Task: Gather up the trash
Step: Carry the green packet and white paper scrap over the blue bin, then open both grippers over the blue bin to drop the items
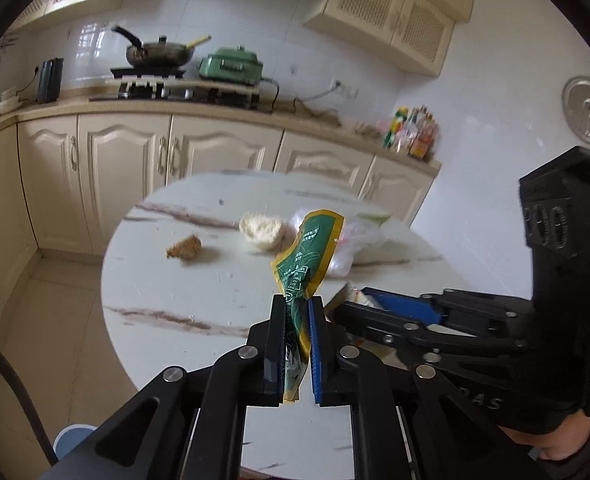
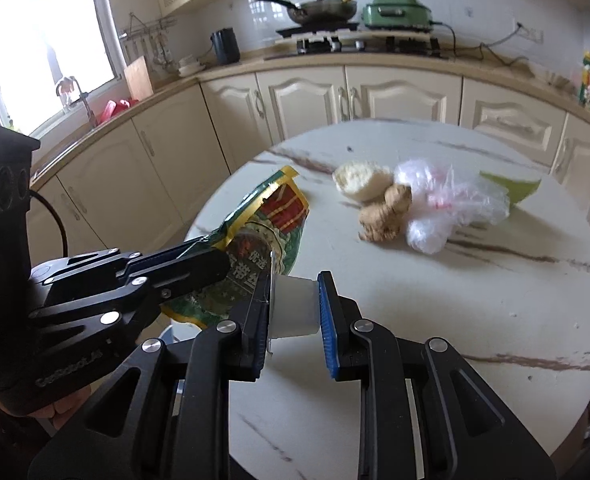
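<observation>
Marble-patterned round table (image 2: 435,300) carries the trash not yet collected: a crumpled clear plastic bag (image 2: 451,204) at its far right, its contents unclear, a pale bun piece (image 2: 357,186) and a brown lump (image 2: 385,216) just left of it. Lifted clear, likely for carrying off, the green snack wrapper (image 1: 309,256) is clamped by the left gripper (image 1: 298,344). The right gripper (image 2: 293,316) squeezes a small translucent cup (image 2: 295,306), seemingly empty.

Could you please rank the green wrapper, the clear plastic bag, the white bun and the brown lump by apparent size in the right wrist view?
1. green wrapper, though nearness inflates it
2. clear plastic bag
3. white bun and brown lump: too alike to rank
</observation>
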Available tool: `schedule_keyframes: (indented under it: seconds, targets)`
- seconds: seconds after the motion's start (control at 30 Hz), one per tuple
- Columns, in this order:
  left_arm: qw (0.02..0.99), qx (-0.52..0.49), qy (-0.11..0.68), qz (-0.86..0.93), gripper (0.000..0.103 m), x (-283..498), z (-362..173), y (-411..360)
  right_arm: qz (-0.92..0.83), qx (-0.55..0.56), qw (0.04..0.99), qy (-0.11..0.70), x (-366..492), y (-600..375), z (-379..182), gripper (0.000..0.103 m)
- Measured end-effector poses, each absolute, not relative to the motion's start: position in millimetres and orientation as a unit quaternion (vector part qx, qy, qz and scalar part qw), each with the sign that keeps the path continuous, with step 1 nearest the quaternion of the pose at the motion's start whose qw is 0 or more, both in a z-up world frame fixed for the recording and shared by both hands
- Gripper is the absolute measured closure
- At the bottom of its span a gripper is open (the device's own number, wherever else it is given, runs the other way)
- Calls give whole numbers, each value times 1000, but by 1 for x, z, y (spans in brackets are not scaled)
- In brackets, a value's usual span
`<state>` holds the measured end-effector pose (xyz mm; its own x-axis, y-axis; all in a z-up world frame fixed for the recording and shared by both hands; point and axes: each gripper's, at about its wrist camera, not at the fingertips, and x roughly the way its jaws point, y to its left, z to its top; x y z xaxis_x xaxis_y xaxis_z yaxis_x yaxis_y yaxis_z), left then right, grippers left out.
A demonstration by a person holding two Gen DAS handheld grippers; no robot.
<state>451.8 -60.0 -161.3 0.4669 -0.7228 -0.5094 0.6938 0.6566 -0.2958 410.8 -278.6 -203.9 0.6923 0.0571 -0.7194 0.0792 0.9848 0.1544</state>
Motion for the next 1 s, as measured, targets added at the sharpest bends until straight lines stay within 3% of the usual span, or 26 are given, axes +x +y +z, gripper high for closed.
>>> schedule_keyframes:
  seconds: [0.23, 0.43, 0.67, 1.0]
  targets:
    - [887, -58, 266, -373, 97, 425, -131, 18, 24, 51, 934, 353, 418, -227, -166, 81]
    - [917, -72, 286, -270, 97, 414, -150, 121, 110, 12, 926, 360, 453, -135, -171, 81]
    - [898, -116, 391, -165, 97, 432, -241, 219, 214, -16, 878, 428, 503, -21, -255, 81]
    - [839, -162, 508, -109, 95, 498, -350, 261, 249, -31, 806, 536, 577, 53, -402, 80]
